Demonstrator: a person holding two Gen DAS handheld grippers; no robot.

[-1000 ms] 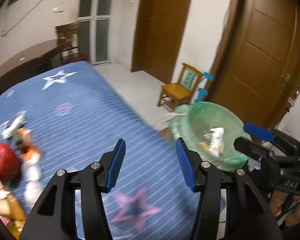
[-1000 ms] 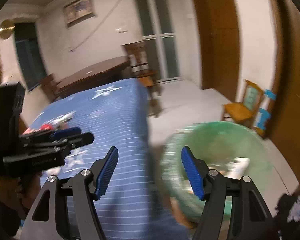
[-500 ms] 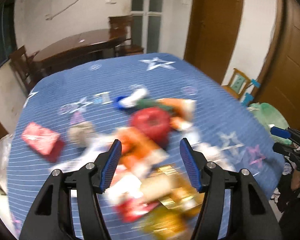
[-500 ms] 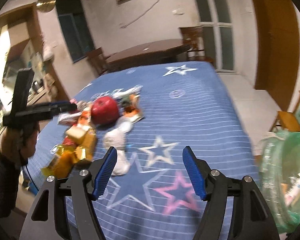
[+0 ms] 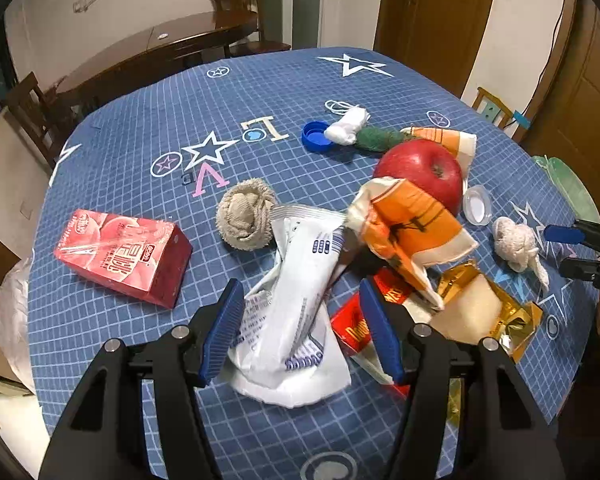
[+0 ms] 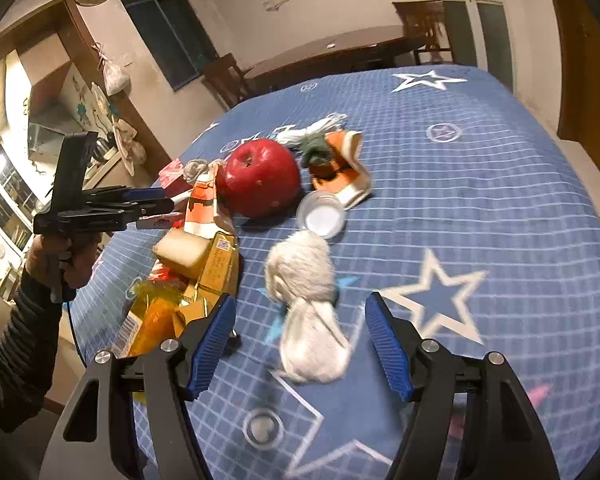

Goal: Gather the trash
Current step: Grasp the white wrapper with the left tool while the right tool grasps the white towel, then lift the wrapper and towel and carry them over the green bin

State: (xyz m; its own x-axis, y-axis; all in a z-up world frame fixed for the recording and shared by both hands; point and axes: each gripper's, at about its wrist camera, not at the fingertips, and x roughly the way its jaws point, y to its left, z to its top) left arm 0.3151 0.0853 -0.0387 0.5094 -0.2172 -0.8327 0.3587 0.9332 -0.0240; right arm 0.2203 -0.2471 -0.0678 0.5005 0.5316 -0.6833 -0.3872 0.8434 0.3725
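Note:
Trash lies piled on the blue star-patterned tablecloth [image 5: 148,132]. My left gripper [image 5: 300,332] is open just above a crumpled white plastic wrapper [image 5: 296,300], which lies between its blue pads without being pressed. Beside the wrapper are an orange-and-white wrapper [image 5: 412,232], a red packet [image 5: 350,330] and a gold wrapper [image 5: 488,312]. My right gripper [image 6: 300,344] is open over a white tissue wad [image 6: 306,308], which sits between its jaws. That wad [image 5: 516,244] also shows in the left wrist view, near the right gripper [image 5: 568,252]. A red apple [image 6: 262,182] sits behind it.
A red juice carton [image 5: 124,256], a beige cloth ball [image 5: 246,216], a blue bottle cap [image 5: 316,136], a clear lid [image 6: 321,214] and small white and green wads lie around. The green bin bag [image 5: 568,184] stands past the table's right edge. Chairs and a dark table stand behind.
Both views have swung from the green bin beside the table onto the trash pile. Each gripper has come down closer, the left over the white wrapper, the right over the tissue wad.

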